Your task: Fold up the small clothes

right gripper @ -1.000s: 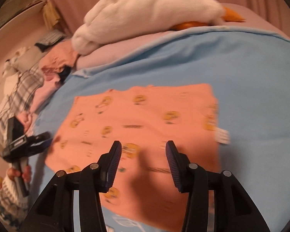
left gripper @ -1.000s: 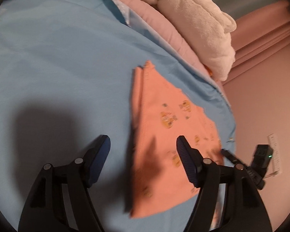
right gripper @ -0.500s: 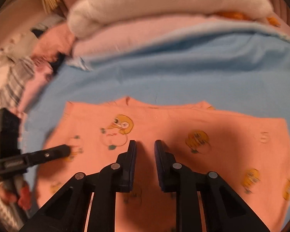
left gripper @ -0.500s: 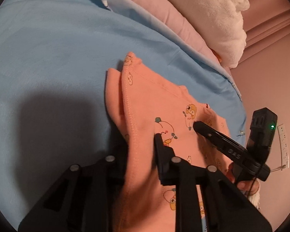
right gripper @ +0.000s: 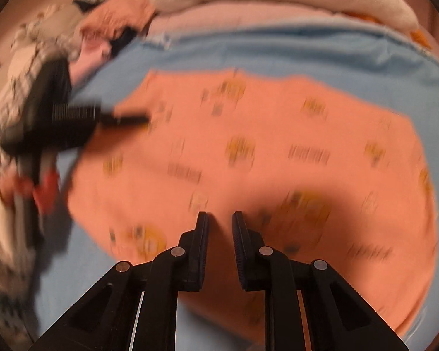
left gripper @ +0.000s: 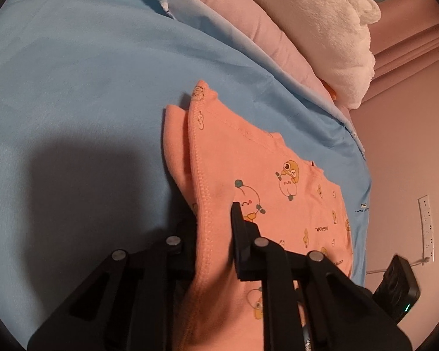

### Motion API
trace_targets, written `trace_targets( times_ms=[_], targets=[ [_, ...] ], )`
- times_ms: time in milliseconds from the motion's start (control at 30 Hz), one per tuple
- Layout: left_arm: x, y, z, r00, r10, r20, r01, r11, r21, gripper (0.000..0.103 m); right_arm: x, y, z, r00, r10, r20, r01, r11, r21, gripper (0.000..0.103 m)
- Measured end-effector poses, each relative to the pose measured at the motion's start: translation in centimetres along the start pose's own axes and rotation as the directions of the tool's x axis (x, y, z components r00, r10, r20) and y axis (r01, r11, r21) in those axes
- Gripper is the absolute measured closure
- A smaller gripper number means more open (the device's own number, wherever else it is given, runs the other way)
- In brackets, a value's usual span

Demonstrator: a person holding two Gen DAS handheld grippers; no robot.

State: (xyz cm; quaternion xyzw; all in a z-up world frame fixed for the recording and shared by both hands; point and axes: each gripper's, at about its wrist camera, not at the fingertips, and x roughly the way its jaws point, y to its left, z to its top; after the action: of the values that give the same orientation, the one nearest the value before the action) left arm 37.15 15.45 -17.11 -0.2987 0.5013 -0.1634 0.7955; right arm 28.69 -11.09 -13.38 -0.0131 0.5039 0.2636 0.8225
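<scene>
A small orange garment point(left gripper: 263, 161) printed with cartoon ducks lies on a light blue sheet point(left gripper: 73, 87). My left gripper point(left gripper: 215, 213) has the garment's stitched edge between its jaws, which are closing; the pads press on the cloth and lift it in a ridge. The blurred right wrist view shows the garment point(right gripper: 278, 146) spread wide, with the left gripper point(right gripper: 137, 120) at its far left corner. My right gripper point(right gripper: 219, 216) is nearly shut at the near edge, and a pinch of orange cloth fills the narrow gap. Its body point(left gripper: 398, 286) shows at the lower right.
A white plush blanket point(left gripper: 322, 23) sits on a pink quilt point(left gripper: 248, 29) along the sheet's far side. A pile of loose clothes point(right gripper: 44, 58) lies past the left corner. A person's hand point(right gripper: 11, 187) grips the left tool. A pink wall with a socket point(left gripper: 427, 225) is on the right.
Both grippers went from wide apart to nearly shut on the garment. The left one pinched and raised its stitched edge. The right one then drew back quickly toward the near edge, blurring its view.
</scene>
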Motion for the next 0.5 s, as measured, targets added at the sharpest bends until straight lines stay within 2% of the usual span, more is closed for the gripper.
trace_targets(
  times_ms=[67,100,167,267,367,500],
  targets=[
    [-0.6,-1.2,-0.1,1.000,0.004,0.006,-0.004,1.000,0.021,0.089,-0.2,0.4,-0.7,0.999,-0.018,0.033,0.019,0.999,-0.037,0.083],
    [-1.2,-2.3,-0.1,1.000,0.002,0.017,-0.003,0.999,0.046,0.089,-0.4,0.0,-0.6,0.999,0.002,0.032,-0.002,1.000,-0.008,0.083],
    [-2.2,-4.5,-0.1,1.000,-0.005,0.030,0.002,0.995,0.099,0.090,-1.2,-1.2,-0.4,0.995,0.086,0.056,-0.090,0.994,0.066,0.083],
    [-2.8,-8.3,-0.3,0.999,0.003,0.038,-0.010,0.984,0.177,0.090,-2.7,-3.4,-0.4,0.973,0.161,0.166,-0.188,0.968,0.164,0.083],
    [-2.5,-11.9,-1.0,0.998,0.034,0.044,-0.044,0.965,0.257,0.090,-3.2,-5.7,-0.4,0.937,0.249,0.247,-0.311,0.916,0.255,0.082],
    [-0.8,-16.1,-2.1,0.998,0.055,0.022,-0.059,0.940,0.335,0.090,-2.9,-9.2,-0.2,0.872,0.338,0.353,-0.469,0.784,0.407,0.075]
  ],
)
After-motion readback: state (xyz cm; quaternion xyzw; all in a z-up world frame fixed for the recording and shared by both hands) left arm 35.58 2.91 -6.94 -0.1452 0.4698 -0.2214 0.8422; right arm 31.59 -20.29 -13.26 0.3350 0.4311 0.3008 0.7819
